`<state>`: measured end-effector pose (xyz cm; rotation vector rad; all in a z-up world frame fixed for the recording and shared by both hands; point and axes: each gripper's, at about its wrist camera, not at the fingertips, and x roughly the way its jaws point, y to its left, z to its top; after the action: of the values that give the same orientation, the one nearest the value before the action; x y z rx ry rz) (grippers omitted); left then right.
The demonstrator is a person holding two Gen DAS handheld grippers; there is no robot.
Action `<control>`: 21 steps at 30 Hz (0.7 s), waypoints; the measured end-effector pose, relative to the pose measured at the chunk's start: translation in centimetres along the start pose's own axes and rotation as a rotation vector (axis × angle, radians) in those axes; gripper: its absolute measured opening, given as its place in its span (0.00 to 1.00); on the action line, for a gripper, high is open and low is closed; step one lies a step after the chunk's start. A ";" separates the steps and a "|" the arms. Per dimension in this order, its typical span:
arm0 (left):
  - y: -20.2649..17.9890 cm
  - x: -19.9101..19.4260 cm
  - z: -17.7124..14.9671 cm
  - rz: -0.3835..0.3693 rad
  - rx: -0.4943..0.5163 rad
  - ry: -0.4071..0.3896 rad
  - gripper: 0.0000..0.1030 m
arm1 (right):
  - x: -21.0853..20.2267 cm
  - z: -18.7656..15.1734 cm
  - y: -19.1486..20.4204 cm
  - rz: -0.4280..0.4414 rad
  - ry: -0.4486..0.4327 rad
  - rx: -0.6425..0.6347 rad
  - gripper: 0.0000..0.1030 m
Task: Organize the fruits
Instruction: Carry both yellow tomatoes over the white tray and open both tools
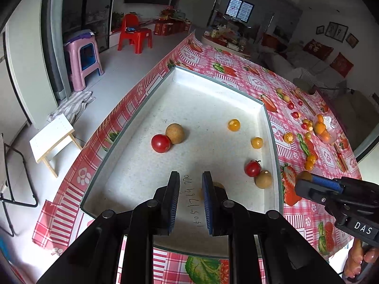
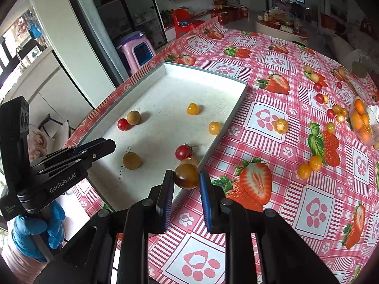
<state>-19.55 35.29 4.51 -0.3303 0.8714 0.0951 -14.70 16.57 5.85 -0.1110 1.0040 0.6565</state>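
A white tray [image 1: 267,127] with a grey rim lies on the strawberry-print tablecloth. In it are two red tomatoes [image 1: 160,143], two yellow-orange fruits [image 1: 234,125] and several round brown fruits [image 1: 174,133]. My left gripper [image 1: 190,177] hangs over the tray's near end, shut, with nothing between its fingers. One brown fruit [image 1: 219,187] lies just right of it, partly hidden. My right gripper [image 2: 186,177] is shut on a dark brown round fruit [image 2: 187,177] above the tray's [image 2: 206,71] near right rim. In the left wrist view it [image 1: 305,177] shows at right.
Several loose small fruits [image 2: 310,163] and a clear bag of oranges [image 2: 361,123] lie on the cloth to the right. A blue-gloved hand [image 2: 35,229] holds the left gripper [image 2: 94,149]. The table edge runs left of the tray; a pink stool [image 1: 83,59] and white stool [image 1: 53,137] stand below.
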 end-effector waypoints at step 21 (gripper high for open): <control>2.9 -2.1 0.0 -0.011 -0.046 -0.075 0.75 | 6.3 -0.2 4.5 0.009 0.119 -0.097 0.62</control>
<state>-21.52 38.10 5.36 -0.3724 0.7944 0.1170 -15.05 22.97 1.55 -0.2328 1.0879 0.7132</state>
